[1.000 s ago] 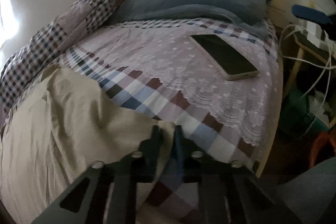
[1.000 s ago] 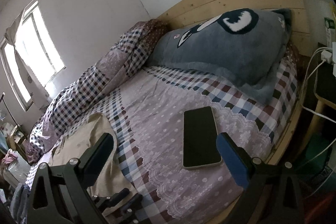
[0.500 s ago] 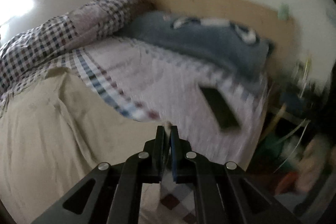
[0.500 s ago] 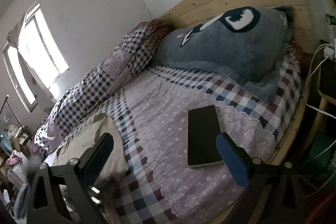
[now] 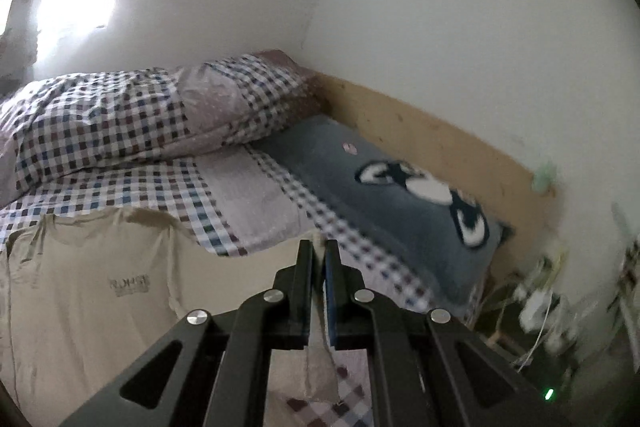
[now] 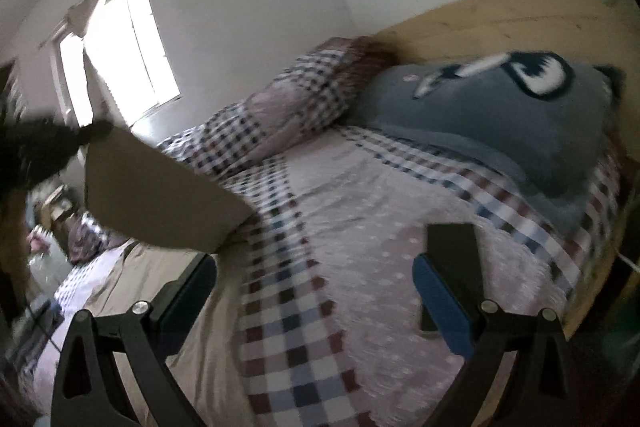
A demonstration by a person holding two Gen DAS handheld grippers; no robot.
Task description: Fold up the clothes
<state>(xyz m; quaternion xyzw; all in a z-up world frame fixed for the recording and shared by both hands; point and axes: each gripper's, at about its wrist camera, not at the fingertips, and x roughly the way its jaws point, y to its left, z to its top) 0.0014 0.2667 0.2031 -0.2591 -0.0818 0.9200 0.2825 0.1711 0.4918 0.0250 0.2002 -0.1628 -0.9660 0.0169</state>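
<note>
Left gripper: fingers clenched on a beige shirt edge, cloth lifted off the bed. Right gripper: fingers released, phone just beyond the right finger.

The left gripper has its two fingers pressed together on a thin fold of beige cloth, which hangs down between them and below the pads; it points slightly downward. The right gripper holds its fingers wide apart with nothing between them, its blue pads facing inward, likewise pitched a little downward.
</note>
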